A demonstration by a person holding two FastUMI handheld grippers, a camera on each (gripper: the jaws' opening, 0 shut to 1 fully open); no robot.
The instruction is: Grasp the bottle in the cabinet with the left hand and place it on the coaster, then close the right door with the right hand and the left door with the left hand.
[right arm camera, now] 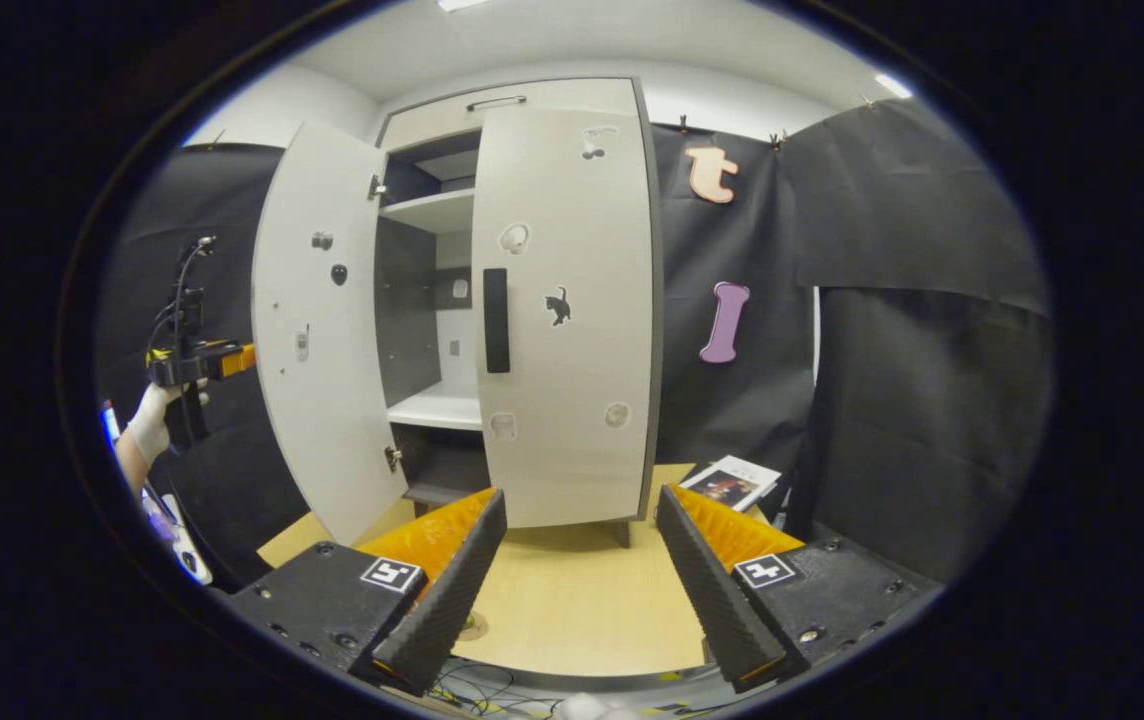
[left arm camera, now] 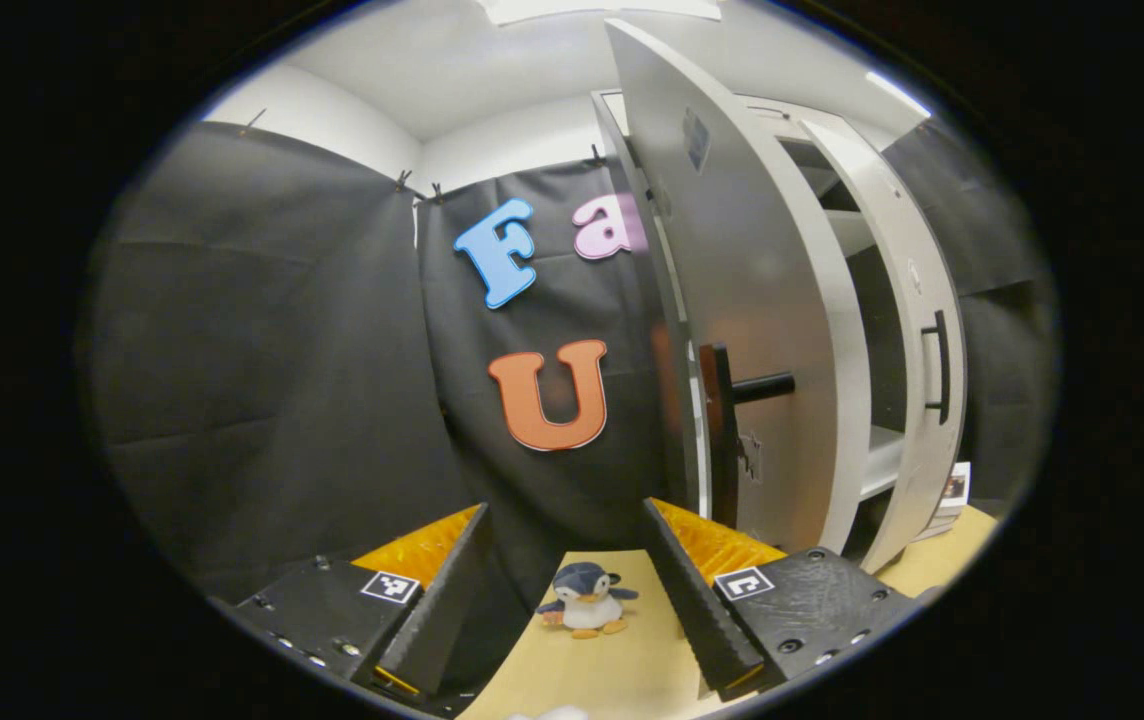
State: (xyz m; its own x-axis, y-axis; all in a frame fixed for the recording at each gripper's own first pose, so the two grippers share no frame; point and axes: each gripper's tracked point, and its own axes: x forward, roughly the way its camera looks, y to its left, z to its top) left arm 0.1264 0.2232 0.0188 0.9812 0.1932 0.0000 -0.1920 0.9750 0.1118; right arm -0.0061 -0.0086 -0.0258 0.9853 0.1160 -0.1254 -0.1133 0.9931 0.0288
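The white cabinet stands on the wooden table. Its left door swings wide open, and the right door lies flat across the right half. In the left gripper view the left door is close on the right, its black handle just beyond my right fingertip. My left gripper is open and holds nothing; in the right gripper view this left gripper sits in a gloved hand behind the open door's outer face. My right gripper is open and empty, facing the cabinet's front.
A small penguin plush sits on the table between my left fingers. A booklet lies right of the cabinet. A small round disc shows by my right gripper's left finger. White shelves show inside the cabinet.
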